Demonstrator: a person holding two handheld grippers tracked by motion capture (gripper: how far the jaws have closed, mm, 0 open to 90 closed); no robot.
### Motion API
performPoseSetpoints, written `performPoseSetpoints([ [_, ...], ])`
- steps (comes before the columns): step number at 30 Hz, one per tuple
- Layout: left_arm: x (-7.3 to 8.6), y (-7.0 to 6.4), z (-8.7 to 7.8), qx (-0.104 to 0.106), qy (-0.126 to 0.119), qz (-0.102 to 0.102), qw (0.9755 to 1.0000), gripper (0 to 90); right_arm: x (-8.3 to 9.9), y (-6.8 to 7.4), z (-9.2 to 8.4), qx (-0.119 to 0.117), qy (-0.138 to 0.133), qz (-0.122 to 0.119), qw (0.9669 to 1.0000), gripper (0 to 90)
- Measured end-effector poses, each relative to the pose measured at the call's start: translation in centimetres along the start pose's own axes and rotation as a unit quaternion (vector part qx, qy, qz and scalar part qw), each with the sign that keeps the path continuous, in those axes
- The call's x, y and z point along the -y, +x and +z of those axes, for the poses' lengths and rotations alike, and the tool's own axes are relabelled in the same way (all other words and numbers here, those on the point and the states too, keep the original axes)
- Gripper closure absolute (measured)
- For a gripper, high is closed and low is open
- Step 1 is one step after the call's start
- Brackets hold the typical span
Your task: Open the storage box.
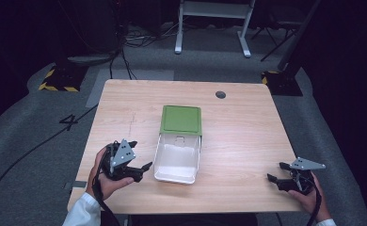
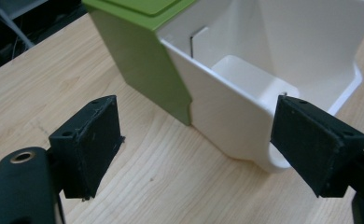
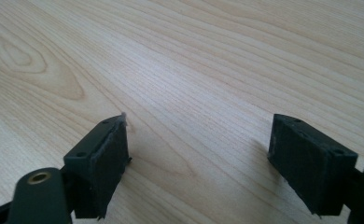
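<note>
A white plastic bin [image 1: 177,159] with a green lid part [image 1: 181,120] lies on its side in the middle of the wooden table [image 1: 238,136], its open mouth facing the near edge. My left gripper [image 1: 140,158] is open just left of the bin, its jaws wide apart. In the left gripper view the bin's white wall [image 2: 227,112] and green side [image 2: 143,70] sit just beyond the gripper [image 2: 208,144], nothing between the jaws. My right gripper [image 1: 276,171] is open near the table's near right corner, over bare wood [image 3: 194,93].
A round grey cable port [image 1: 220,94] sits in the tabletop at the far right. Beyond the table are a white desk frame [image 1: 212,28], floor cables [image 1: 125,52] and black stands with yellow-striped bases [image 1: 59,77].
</note>
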State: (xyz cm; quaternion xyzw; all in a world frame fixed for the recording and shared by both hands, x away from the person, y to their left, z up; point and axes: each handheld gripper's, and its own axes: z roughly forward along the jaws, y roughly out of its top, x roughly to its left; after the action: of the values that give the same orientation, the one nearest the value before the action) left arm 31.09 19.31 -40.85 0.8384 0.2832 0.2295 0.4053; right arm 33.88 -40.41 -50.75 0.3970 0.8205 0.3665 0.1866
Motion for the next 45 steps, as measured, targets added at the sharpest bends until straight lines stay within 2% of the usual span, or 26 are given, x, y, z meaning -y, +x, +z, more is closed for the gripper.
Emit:
performPoseSetpoints([
  [7, 2.0, 1.4, 0.3, -0.036, 0.030, 0.006, 0.9989, 16.4, 0.0, 0.0, 0.0, 0.000, 0.000, 0.001, 1.0000, 20.1],
  [9, 2.8, 1.8, 0.7, -0.055, 0.045, 0.006, 0.9975, 16.5, 0.0, 0.0, 0.0, 0.000, 0.000, 0.000, 1.0000, 20.1],
  [14, 4.7, 2.8, 1.5, -0.070, 0.070, -0.001, 0.9951, 16.7, 0.0, 0.0, 0.0, 0.000, 0.000, 0.000, 1.0000, 20.1],
  [17, 5.6, 3.5, 1.8, -0.059, 0.074, -0.021, 0.9954, 16.5, 0.0, 0.0, 0.0, 0.000, 0.000, 0.000, 1.0000, 20.1],
  [21, 6.7, 4.1, 2.2, -0.053, 0.083, -0.036, 0.9945, 16.2, 0.0, 0.0, 0.0, 0.000, 0.000, 0.000, 1.0000, 20.2],
  [23, 7.3, 4.4, 2.4, -0.055, 0.093, -0.042, 0.9932, 16.2, 0.0, 0.0, 0.0, 0.000, 0.000, 0.000, 1.0000, 20.3],
  [25, 8.2, 4.7, 2.7, -0.055, 0.114, -0.049, 0.9908, 16.5, 0.0, 0.0, 0.0, -0.001, 0.000, -0.001, 1.0000, 20.3],
  [27, 8.8, 5.0, 2.8, -0.053, 0.120, -0.059, 0.9897, 16.6, 0.0, 0.0, 0.0, 0.000, 0.000, -0.001, 1.0000, 20.3],
  [33, 10.3, 5.6, 2.6, -0.049, 0.115, -0.094, 0.9878, 16.5, 0.0, 0.0, 0.0, -0.002, 0.000, -0.001, 1.0000, 20.3],
  [36, 10.9, 5.7, 2.6, -0.046, 0.117, -0.110, 0.9859, 16.8, 0.0, 0.0, 0.0, -0.004, 0.000, -0.002, 1.0000, 20.4],
  [41, 11.5, 5.8, 2.7, -0.035, 0.102, -0.136, 0.9848, 16.8, 0.0, 0.0, 0.0, -0.003, -0.001, -0.003, 1.0000, 20.4],
  [45, 11.4, 5.8, 2.7, -0.035, 0.102, -0.139, 0.9844, 16.4, 0.0, 0.0, 0.0, -0.005, -0.001, -0.003, 1.0000, 20.5],
])
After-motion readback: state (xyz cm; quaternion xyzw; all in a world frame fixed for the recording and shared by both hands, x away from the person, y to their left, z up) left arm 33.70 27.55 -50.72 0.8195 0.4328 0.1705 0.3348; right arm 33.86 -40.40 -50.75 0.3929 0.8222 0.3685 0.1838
